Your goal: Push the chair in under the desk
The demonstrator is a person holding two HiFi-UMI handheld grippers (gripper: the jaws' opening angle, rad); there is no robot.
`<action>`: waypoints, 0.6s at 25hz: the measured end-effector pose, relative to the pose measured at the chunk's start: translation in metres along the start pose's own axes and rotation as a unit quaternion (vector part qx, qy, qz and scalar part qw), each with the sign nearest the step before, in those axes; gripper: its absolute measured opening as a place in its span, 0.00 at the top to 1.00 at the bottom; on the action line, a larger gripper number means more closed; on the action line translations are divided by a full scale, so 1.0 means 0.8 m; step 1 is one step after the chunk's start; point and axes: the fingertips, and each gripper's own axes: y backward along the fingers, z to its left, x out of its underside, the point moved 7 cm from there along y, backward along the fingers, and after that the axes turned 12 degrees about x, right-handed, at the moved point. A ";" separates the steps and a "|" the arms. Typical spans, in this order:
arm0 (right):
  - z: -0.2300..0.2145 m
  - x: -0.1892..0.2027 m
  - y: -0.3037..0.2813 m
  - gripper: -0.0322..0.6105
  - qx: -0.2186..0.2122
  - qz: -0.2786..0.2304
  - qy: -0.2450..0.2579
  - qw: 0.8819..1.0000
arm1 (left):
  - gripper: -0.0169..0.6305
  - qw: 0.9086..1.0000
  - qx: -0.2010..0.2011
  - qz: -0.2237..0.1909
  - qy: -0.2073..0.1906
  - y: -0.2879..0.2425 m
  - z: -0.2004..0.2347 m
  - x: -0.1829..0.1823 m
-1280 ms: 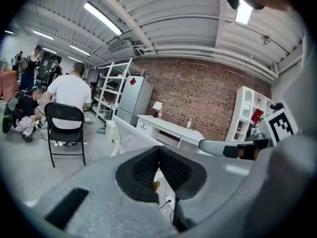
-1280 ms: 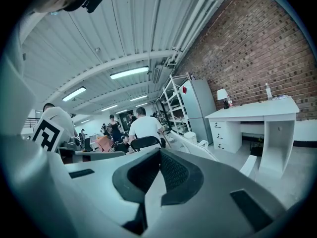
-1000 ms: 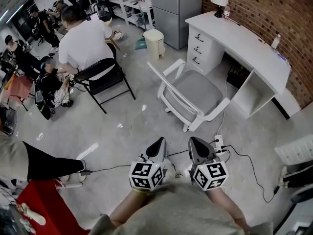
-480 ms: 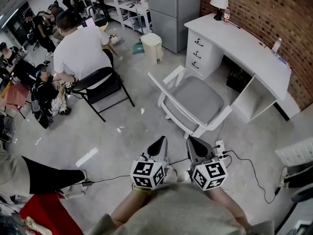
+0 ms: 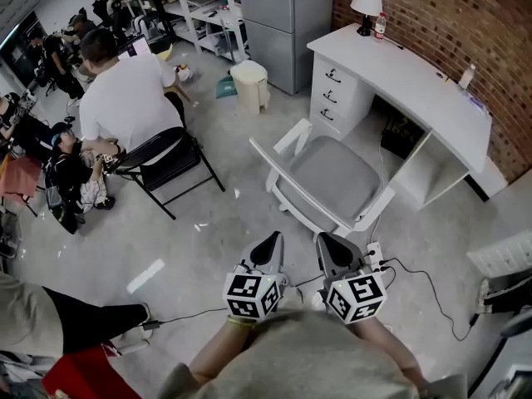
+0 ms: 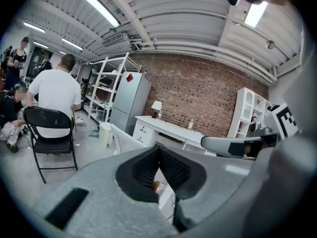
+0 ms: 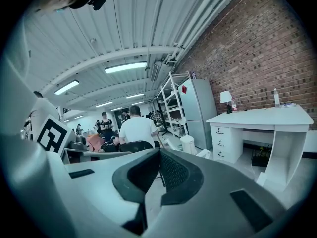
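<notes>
A white-framed chair (image 5: 328,177) with a grey seat stands on the floor, turned at an angle, out in front of the white desk (image 5: 416,77) by the brick wall. My left gripper (image 5: 268,246) and right gripper (image 5: 334,251) are side by side just short of the chair's near edge, touching nothing. Both are shut with nothing between the jaws. In the left gripper view the left gripper (image 6: 158,148) points past the chair's back (image 6: 120,136) toward the desk (image 6: 168,128). In the right gripper view the right gripper (image 7: 159,152) faces the desk (image 7: 262,119).
A power strip (image 5: 373,254) with trailing cables lies on the floor by my right gripper. A person in a white shirt sits on a black folding chair (image 5: 166,148) to the left. A bin (image 5: 249,83) and a fridge (image 5: 287,15) stand behind. A lamp (image 5: 366,2) is on the desk.
Both grippers, still shut, have advanced with me toward the chair; its near edge now lies closer to their tips. The chair and desk have not moved on the floor.
</notes>
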 end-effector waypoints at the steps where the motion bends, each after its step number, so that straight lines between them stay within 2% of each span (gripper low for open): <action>1: 0.000 -0.001 -0.005 0.94 0.003 0.000 0.000 1.000 | 0.96 1.000 0.002 0.001 0.000 -0.003 0.006 -0.002; 15: -0.004 -0.016 -0.077 0.94 0.068 0.012 0.005 0.998 | 0.96 0.999 0.033 0.032 -0.008 -0.052 0.089 -0.039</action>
